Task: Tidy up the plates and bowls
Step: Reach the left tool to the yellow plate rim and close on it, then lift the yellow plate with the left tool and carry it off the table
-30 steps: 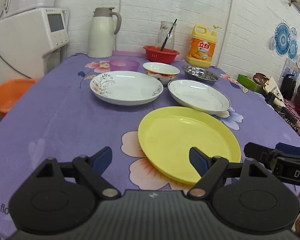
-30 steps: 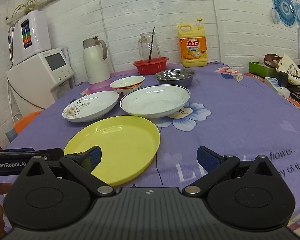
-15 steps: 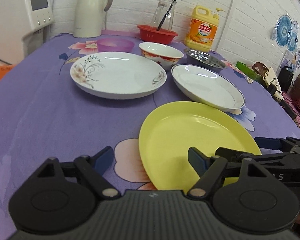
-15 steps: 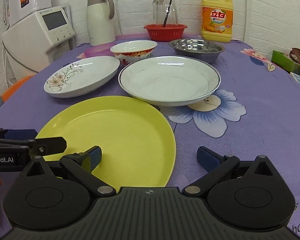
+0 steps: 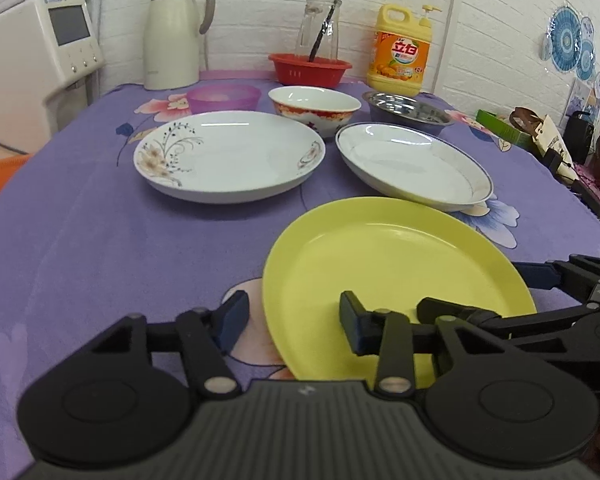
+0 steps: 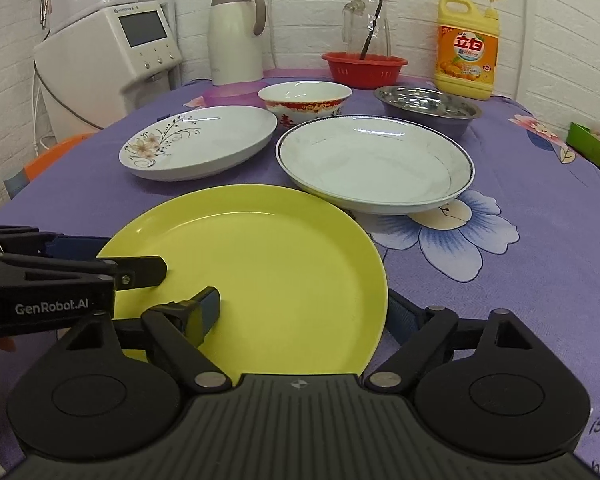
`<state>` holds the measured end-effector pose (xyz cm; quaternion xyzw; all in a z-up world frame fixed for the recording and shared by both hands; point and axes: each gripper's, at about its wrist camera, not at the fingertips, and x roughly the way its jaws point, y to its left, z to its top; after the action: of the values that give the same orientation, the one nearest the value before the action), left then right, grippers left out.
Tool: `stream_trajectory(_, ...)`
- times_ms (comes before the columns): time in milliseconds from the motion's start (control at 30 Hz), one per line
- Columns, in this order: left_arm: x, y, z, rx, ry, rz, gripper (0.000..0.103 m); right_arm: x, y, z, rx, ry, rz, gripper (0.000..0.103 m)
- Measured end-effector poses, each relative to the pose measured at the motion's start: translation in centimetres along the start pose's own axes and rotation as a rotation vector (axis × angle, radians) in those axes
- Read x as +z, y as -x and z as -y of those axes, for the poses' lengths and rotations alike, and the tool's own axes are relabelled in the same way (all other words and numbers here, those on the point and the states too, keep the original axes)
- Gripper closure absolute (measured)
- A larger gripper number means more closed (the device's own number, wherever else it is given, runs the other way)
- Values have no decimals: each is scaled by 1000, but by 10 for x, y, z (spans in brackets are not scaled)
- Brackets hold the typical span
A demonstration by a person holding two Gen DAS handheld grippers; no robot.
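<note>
A yellow plate point(image 5: 384, 276) lies at the near edge of the purple cloth; it also shows in the right wrist view point(image 6: 268, 276). My left gripper point(image 5: 294, 322) is open, its jaws either side of the plate's left rim. My right gripper point(image 6: 304, 312) is open, its jaws either side of the plate's right rim. Behind stand a floral white plate point(image 5: 228, 156), a blue-rimmed white plate point(image 5: 412, 168), a red-patterned bowl point(image 5: 314, 104), a steel bowl point(image 5: 408, 110) and a purple bowl point(image 5: 222, 96).
At the back stand a white kettle point(image 5: 174, 32), a red basket point(image 5: 310, 68) with a glass jug, and a yellow detergent bottle point(image 5: 402, 52). A white appliance point(image 5: 36, 52) is at the left. Boxes and clutter point(image 5: 540, 136) lie at the right edge.
Both grippers have moved forward and inward, so their jaws now straddle the yellow plate's rims. The plates and bowls have not moved.
</note>
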<state>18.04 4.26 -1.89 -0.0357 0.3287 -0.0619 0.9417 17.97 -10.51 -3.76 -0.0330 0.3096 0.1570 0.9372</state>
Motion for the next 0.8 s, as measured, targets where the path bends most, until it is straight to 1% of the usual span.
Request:
stream_trajectory(133,-2,4,1,19,16,-2,74,1,4,-6,-17,-11,5,0)
stream_trajectory(233,-4,17,-12,43,51,6,75,3,11,-21,2,5,22,0)
stream_trajectory(367,-4,42,-41,118,86,25,76,13,8,-53,74,43,51,0)
stream_trajectory(433,-7,49,-56,159,100,26,76,17,2,-67,117,55,49,0)
stream_trajectory(500,-10,53,-69,184,120,19,76,18,-5,-80,146,69,41,0)
stream_trajectory(567,-14,53,-78,192,139,12,76,18,-10,-90,160,78,30,0)
stream_trajectory(633,-16,50,-83,186,149,5,77,17,-13,-93,155,80,21,0)
stream_trajectory(800,-15,39,-82,165,131,9,77,15,-17,-88,124,55,5,0)
